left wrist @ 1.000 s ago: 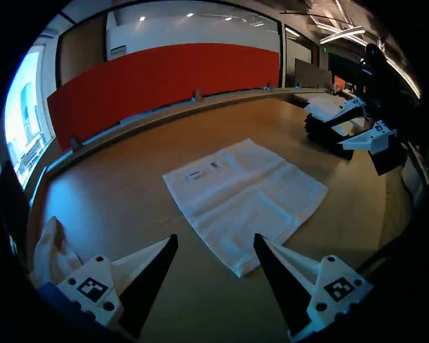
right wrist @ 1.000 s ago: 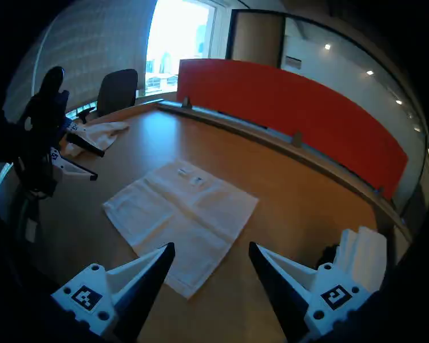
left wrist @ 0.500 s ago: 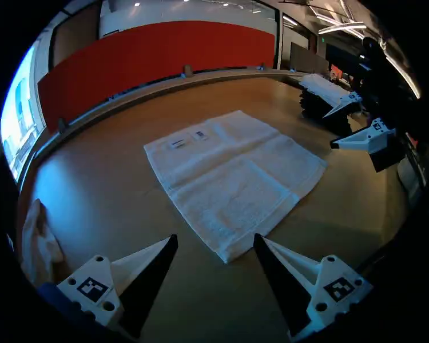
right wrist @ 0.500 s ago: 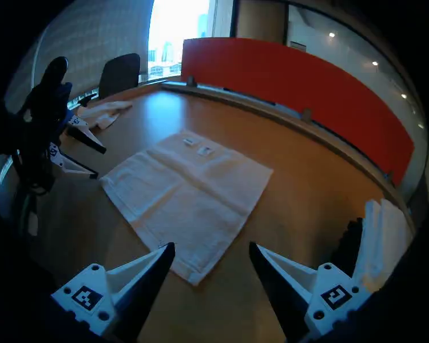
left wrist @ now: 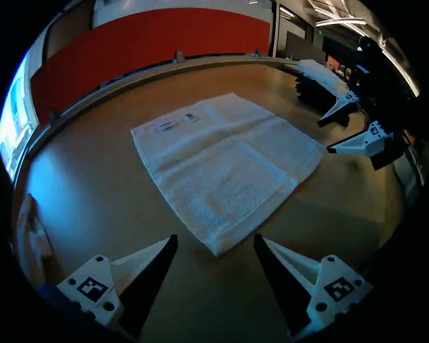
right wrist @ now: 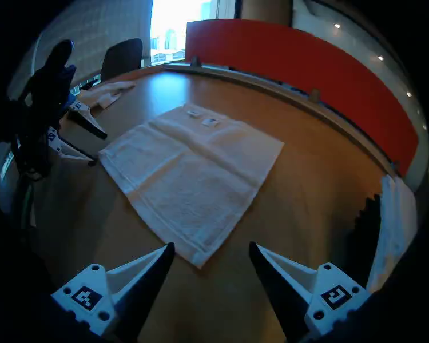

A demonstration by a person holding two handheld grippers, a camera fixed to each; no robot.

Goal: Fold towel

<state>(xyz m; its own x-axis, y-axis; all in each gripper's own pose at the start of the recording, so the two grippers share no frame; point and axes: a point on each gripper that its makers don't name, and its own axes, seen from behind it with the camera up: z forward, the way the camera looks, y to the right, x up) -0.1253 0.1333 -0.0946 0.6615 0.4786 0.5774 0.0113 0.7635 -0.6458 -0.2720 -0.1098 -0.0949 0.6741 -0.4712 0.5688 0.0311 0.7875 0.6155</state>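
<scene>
Two small tags (left wrist: 177,121) were seen near the far edge of the towel (left wrist: 226,166), but they were too small to be read. A white cloth (left wrist: 31,240) was bunched at the left rim of the left gripper view and was cut off there. A pile of folded white cloths (right wrist: 394,228) was cut off at the right rim of the right gripper view, and the dark thing under it could not be made out. The hands that held the grippers were lost in shadow, so only dark shapes could be seen behind the white fingers.

The towel was laid flat and open on the wooden table (left wrist: 100,171), with one corner pointed at each camera. A long red wall (left wrist: 146,51) was set along the far side of the table. A dark chair (right wrist: 120,63) and a bright window (right wrist: 169,28) were seen past the table's end.

The left gripper (left wrist: 214,236) was held with its jaws spread wide and nothing pinched between them — the towel's near corner was seen in the gap. The right gripper (right wrist: 210,244) was held the same way, jaws spread wide, with another corner seen in its gap. Whether either corner was touched could not be told.
</scene>
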